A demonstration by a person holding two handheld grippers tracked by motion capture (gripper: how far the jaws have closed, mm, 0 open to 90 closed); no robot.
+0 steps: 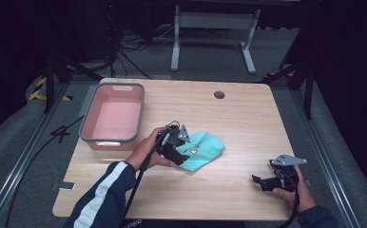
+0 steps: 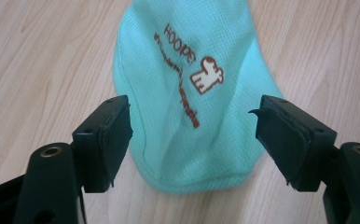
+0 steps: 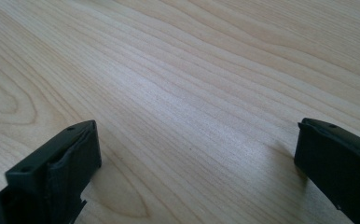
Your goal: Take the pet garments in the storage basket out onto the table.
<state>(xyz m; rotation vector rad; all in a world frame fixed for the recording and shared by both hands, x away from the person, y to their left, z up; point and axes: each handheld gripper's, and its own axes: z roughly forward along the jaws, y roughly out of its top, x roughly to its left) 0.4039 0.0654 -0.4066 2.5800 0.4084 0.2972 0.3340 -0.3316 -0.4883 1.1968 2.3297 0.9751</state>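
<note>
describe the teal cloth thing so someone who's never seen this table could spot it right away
On the wooden table, look right of the pink basin with the grey rim, near the middle of the tabletop. There the teal cap lies flat on the wood, just ahead of the left gripper, whose open fingers do not touch it. It is the only fabric item, marked with brown lettering and a small cream animal figure.

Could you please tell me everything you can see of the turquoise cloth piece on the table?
The turquoise cloth is a mesh-textured fabric piece with a rounded, stitched edge, brown lettering and a small cream-and-brown animal print. It lies flat on the wooden table, right of the pink bin. The left gripper hangs over its rounded end, jaws apart, pads not pressing on it.
</note>
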